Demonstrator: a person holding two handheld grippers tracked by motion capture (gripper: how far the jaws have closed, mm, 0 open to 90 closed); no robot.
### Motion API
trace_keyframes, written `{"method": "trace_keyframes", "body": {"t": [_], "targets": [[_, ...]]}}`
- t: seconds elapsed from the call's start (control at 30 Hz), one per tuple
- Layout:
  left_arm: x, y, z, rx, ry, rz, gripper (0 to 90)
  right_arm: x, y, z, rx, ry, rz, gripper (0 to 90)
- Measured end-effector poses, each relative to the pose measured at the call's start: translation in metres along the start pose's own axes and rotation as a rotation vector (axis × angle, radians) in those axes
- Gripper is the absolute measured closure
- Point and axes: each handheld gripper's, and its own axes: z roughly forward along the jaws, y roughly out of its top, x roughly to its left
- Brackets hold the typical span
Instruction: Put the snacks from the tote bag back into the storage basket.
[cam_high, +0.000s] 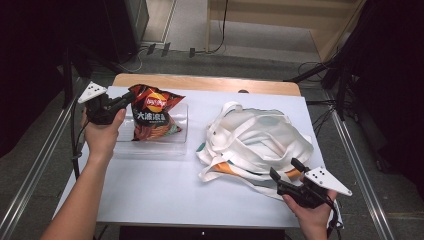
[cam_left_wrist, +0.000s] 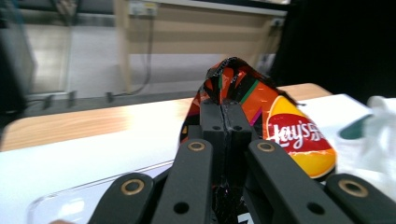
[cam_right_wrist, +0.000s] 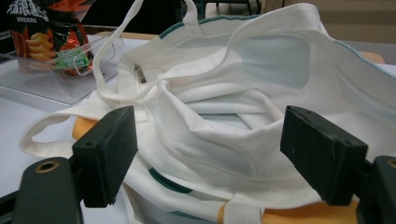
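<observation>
Chip bag (cam_high: 152, 112) top edge pinched by left tongs (cam_high: 121, 103), seemingly over tray (cam_high: 177, 145); right tongs (cam_high: 284, 172) spread beside tote (cam_high: 260, 137).

The chip bag (cam_high: 152, 114) has a red and yellow round "Lay's" sign on its front. Under the sign are big white Chinese words, too blurry to read well. The "Lay's" sign on the bag (cam_left_wrist: 292, 133) is easy to read in the left gripper view.

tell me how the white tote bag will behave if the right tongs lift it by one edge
The white tote bag lies crumpled in soft folds, so it would probably sag and unfold. Its loose straps may dangle and drag. It looks like thin cloth, likely light.
</observation>
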Motion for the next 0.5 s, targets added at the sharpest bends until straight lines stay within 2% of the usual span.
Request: {"method": "trace_keyframes", "body": {"t": [0.03, 0.17, 0.4, 0.5], "targets": [[0.0000, 0.0000, 0.0000, 0.000, 0.000, 0.000, 89.5, 0.0001, -0.0002, 0.0004, 0.001, -0.002, -0.002, 19.2], [0.0014, 0.0031, 0.0006, 0.013, 0.052, -0.007, 89.0, 0.0010, -0.0004, 0.0006, 0.003, -0.001, -0.003, 19.3], [0.0025, 0.0016, -0.0007, 0.013, 0.062, -0.012, 85.6, -0.0004, -0.0004, 0.0002, 0.001, -0.002, -0.001, 19.3], [0.0041, -0.0004, -0.0016, 0.007, 0.065, -0.033, 75.6, -0.0008, 0.0003, -0.0010, -0.004, -0.001, -0.002, 19.3]]}}
